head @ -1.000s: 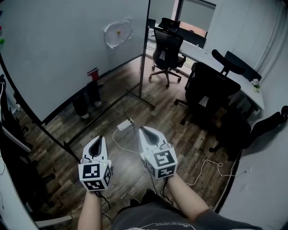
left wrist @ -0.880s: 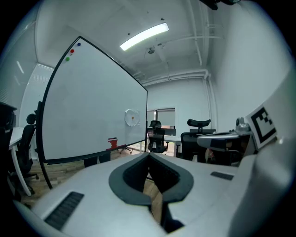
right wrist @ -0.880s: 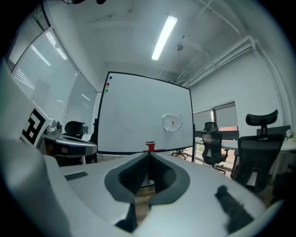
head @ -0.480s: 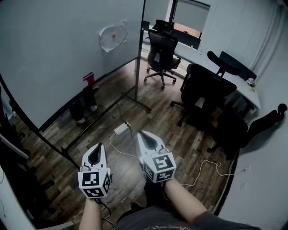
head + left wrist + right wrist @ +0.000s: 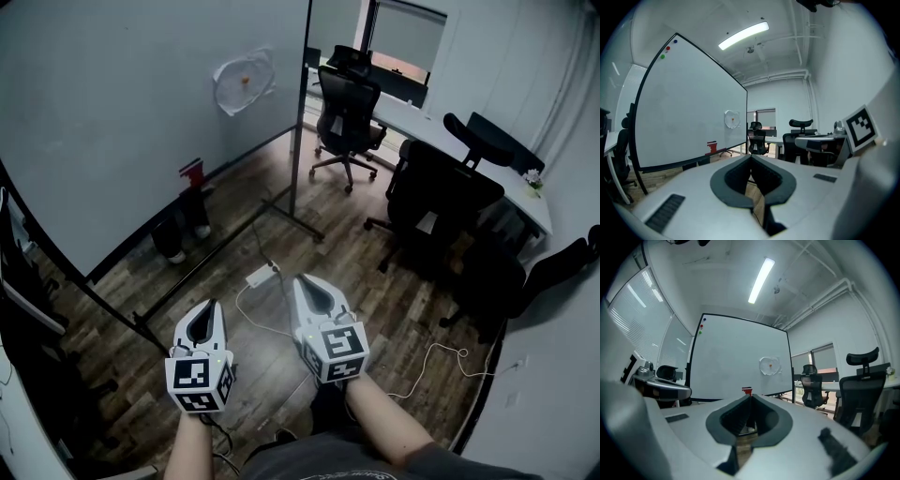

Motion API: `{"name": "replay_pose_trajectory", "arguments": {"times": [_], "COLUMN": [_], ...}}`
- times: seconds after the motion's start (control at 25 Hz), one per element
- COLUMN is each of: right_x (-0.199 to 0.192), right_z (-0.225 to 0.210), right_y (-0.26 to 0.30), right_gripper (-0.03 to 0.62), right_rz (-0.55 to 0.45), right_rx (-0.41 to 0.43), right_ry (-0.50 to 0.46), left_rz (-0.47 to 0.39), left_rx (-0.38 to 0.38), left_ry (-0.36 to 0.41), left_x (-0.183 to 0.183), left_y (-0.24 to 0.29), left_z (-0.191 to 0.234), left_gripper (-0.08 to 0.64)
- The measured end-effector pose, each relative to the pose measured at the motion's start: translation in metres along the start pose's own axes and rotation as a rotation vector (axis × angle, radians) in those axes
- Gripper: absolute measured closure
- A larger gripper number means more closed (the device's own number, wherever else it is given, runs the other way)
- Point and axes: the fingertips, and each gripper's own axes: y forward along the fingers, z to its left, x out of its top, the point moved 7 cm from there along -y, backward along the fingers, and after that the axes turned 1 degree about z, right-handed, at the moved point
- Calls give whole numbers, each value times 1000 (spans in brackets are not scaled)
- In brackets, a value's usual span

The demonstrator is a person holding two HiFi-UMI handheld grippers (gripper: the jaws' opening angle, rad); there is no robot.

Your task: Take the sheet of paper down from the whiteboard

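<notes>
Hanging near the right edge of the whiteboard (image 5: pixel 112 122), the sheet of paper (image 5: pixel 232 89) is sitting high on the board face, pinned by what looks like a small orange magnet (image 5: pixel 246 81) at its middle. Its outline is looking rumpled and roundish, with edges curling off the board. It is probably going to handle as a light, limp, easily torn thing that may rip if dragged from under the magnet. A loose lower edge is looking like the best place to pinch, with the other claw steadying or lifting the magnet.

The left claw (image 5: pixel 207 307) and the right claw (image 5: pixel 306 283) are both sitting low in front of the person, over the wooden floor (image 5: pixel 225 239) and well apart from the board. Each is showing its jaws pressed together with nothing between them. Both are pointing roughly toward the board, with the paper lying far ahead of them.

A red object (image 5: pixel 192 170) is resting at the board's lower ledge. Office chairs (image 5: pixel 349 112) are standing by a white desk (image 5: pixel 412 108) beyond the board's right edge.
</notes>
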Motion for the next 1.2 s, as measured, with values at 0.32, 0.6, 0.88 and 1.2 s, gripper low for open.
{"name": "replay_pose_trajectory", "arguments": {"times": [0.32,0.6,0.88,1.2], "right_x": [2,16,24,21], "right_z": [-34,-89,-139,-194], "right_y": [38,87,136,181], "right_gripper": [568,568,569,569], "right_rz": [6,-10,-12,-1], "right_rx": [76,135,240,321], "right_ry": [-16,-22,-9,-19], "left_rz": [-3,-2,-71,-38], "left_rx": [21,76,163,247], "left_ry": [3,14,-32,-42], "left_x": [16,41,69,72], "left_y": [54,114,172,231], "left_z": [-9,-24,-33,-51], "left_gripper": [546,546,546,546]}}
